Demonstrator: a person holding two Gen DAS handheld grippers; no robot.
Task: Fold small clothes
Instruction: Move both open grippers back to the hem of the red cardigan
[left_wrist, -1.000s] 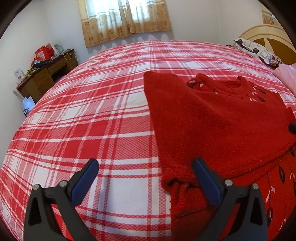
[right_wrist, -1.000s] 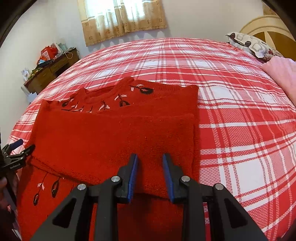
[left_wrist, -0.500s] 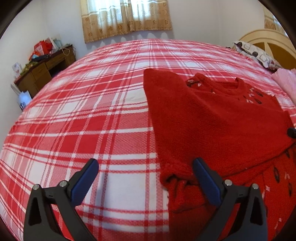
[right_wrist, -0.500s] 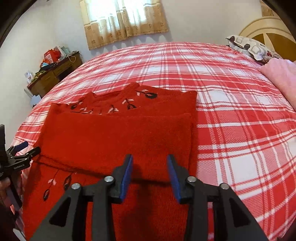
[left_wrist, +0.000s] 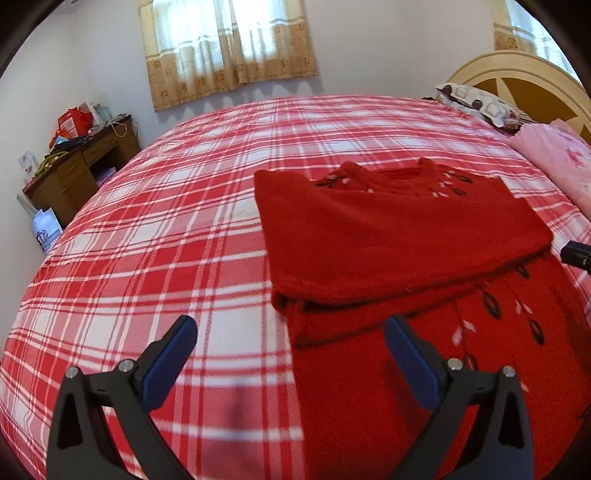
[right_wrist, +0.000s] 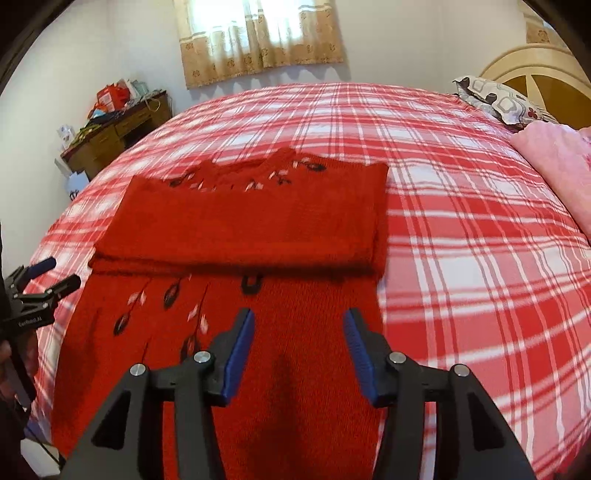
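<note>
Item: red knitted sweater with black-and-white leaf embroidery (right_wrist: 255, 221), flat on a bed under a red-and-white plaid cover (right_wrist: 461, 229). A plain red panel lies folded across its middle, collar beyond, embroidered lower part nearest; judged a fold just laid, one more to come.

Left gripper (left_wrist: 291, 354): jaws spread wide, empty, straddling the sweater's near left edge.

Right gripper (right_wrist: 299, 350): jaws opening, nothing between them, above the lower part; apparently letting go.
</note>
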